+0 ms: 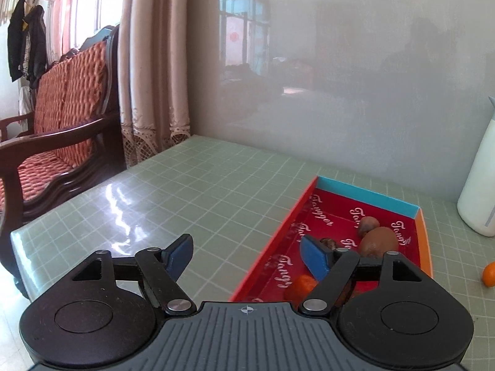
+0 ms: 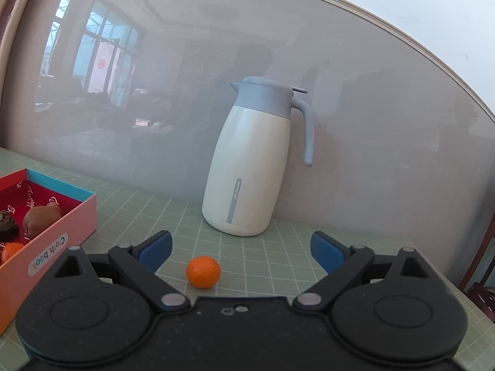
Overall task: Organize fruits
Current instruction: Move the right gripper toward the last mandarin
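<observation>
One tangerine (image 2: pixel 203 271) sits loose on the green grid mat (image 2: pixel 263 262), outside the box (image 2: pixel 62 216), straight ahead of my right gripper (image 2: pixel 241 252) and slightly left of centre between its wide-open jaws. Round, it has no long axis to match. My left gripper (image 1: pixel 247 256), open and empty, hangs over the box's near edge, farther away.

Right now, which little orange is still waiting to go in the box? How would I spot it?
Find the tall white jug with the blue-grey lid standing by the wall. On the green checked table in front of it sits one small orange. It is the only fruit lying loose outside the red-lined box, between the right gripper's open fingers.
</observation>
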The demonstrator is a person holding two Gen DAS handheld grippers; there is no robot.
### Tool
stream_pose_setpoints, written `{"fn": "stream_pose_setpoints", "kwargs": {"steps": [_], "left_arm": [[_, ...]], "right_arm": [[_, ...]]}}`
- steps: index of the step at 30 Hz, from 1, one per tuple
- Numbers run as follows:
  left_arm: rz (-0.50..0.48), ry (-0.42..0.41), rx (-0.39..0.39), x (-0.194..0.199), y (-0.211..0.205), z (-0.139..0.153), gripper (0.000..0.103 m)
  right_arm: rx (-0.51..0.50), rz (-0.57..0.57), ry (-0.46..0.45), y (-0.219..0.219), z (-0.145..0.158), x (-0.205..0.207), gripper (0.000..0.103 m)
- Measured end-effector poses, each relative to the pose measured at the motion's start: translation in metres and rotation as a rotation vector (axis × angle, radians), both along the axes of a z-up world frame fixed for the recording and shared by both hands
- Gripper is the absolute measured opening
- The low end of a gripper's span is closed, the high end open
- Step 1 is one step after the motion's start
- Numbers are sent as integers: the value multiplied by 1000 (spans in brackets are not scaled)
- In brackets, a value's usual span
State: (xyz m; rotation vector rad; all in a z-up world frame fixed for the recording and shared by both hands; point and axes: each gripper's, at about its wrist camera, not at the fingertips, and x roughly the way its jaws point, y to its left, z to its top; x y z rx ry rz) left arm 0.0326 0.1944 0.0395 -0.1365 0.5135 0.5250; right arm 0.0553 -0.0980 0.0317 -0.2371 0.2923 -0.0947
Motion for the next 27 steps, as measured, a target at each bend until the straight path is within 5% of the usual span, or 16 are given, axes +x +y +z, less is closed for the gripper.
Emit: {"fn": "stream_pose_setpoints", "kwargs": {"steps": [9,27], "left_arm": [[98,-2,34,-53,26,-1,99],[270,-59,60,-87,51,-5,103]], "right_arm": [[-3,31,50,8,-7,6,96],[73,75,244,7,-29,53,88]]}}
